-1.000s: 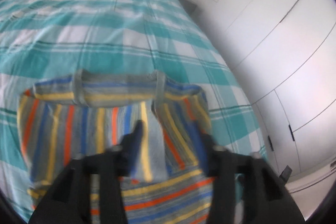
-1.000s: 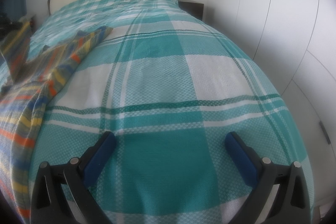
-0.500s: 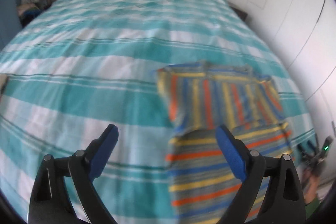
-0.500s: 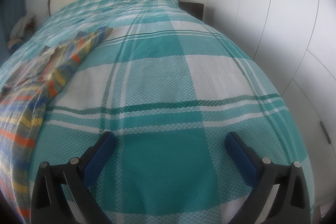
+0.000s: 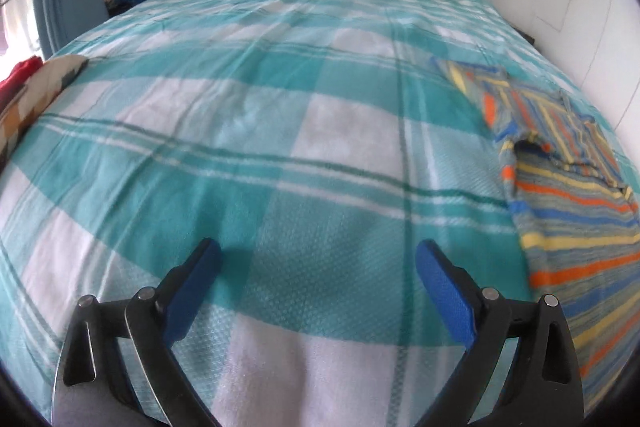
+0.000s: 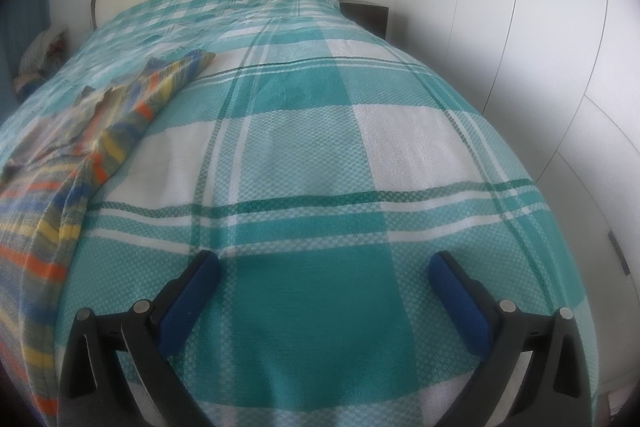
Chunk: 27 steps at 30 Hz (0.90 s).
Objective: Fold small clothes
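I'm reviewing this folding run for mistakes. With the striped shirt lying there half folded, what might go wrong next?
The striped shirt has one part folded loosely, with a gap under the flap; it may bunch up. Both tools, left and right, hang open over bare bedspread, so a grab might catch the bedspread instead.

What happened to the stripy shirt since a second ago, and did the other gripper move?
The left gripper let go of the striped shirt; its jaws have just been opening and now stand wide with nothing between them, over bare bedspread, the shirt off to its right. The right gripper stayed put, open and empty.
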### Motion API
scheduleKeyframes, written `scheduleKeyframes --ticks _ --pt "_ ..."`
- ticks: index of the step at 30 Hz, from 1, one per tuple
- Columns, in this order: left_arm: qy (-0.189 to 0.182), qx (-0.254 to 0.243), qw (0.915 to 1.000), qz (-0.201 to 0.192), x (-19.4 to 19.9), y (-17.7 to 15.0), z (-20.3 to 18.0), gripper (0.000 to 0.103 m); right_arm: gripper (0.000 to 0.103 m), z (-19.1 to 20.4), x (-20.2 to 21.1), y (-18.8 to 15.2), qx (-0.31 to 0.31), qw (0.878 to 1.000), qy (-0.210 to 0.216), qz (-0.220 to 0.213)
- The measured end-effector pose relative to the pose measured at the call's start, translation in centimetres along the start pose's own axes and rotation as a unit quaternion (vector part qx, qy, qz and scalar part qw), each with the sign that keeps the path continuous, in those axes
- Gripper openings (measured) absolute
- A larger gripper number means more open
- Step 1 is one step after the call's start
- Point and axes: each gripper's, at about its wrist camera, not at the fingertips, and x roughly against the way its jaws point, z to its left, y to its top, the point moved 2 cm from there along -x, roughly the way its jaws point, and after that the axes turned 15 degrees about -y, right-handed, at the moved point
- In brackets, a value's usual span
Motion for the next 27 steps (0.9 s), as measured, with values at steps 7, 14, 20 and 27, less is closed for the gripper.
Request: scheduleKeyframes --ticks 7,14,20,27 --pt "-0.007 0.0 0.9999 0.012 -1.0 -0.26 0.22 0.103 0.103 0.0 0.0 0.0 0.0 1.0 0.0 0.0" --pt "-0.008 -0.001 1.0 0.001 -0.9 -0.58 0.32 0.103 0.103 0.01 -0.01 -0.01 0.0 1.0 0.0 0.0" --pt "-0.009 -0.001 1.0 0.001 -0.9 -0.57 0.32 0.103 0.103 0.05 0.03 -0.02 0.0 1.0 -0.001 0.0" --pt "-0.009 -0.001 1.0 0.001 -0.91 -0.57 0.32 0.103 0.103 0.05 0.03 -0.03 0.0 1.0 0.0 0.0"
